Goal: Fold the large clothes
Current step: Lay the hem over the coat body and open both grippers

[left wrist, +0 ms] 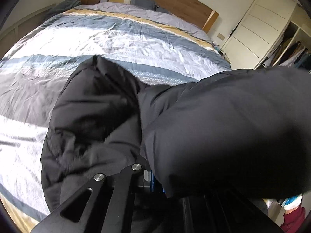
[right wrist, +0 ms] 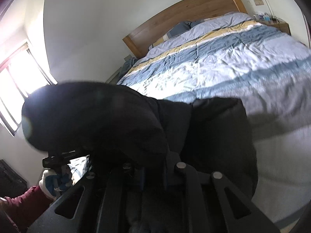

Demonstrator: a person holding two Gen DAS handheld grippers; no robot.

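Coat: the black coat (left wrist: 194, 120) hangs bunched between your two grippers, lifted over the foot end of the bed (left wrist: 108, 38); in the right wrist view the coat (right wrist: 213, 136) covers the bed's near edge.
Left gripper: your left gripper (left wrist: 143, 155) has its fingers together, clamped on the coat; the cloth buries the tips, so you see only the black linkage.
Right gripper: your right gripper (right wrist: 167, 161) is likewise closed on the coat, its tips swallowed by dark fabric.
Slip risk: I judge the padded cloth is thick and slick; if either pinch holds only an outer layer, a quick swing over the bed could pull it free and drop that side.
Snag risk: a loose lobe hangs left of the left gripper; it could fold under when you lay the coat on the bed and spoil a flat spread.
Uneven lay: if one gripper leads the other, the coat may land twisted on the bed.
Other hand: the gloved hand (right wrist: 52, 182) with the red sleeve (right wrist: 25, 202) shows below the coat, far from the headboard (right wrist: 184, 17).
Hidden: which part of the coat each gripper holds, collar, hem or sleeve, cannot be told; the bed under the coat is covered.
Blurred: the coat's right mass in the left wrist view is smeared and dark, with no seams readable.
Cut off: the coat's lower end runs out of both views.
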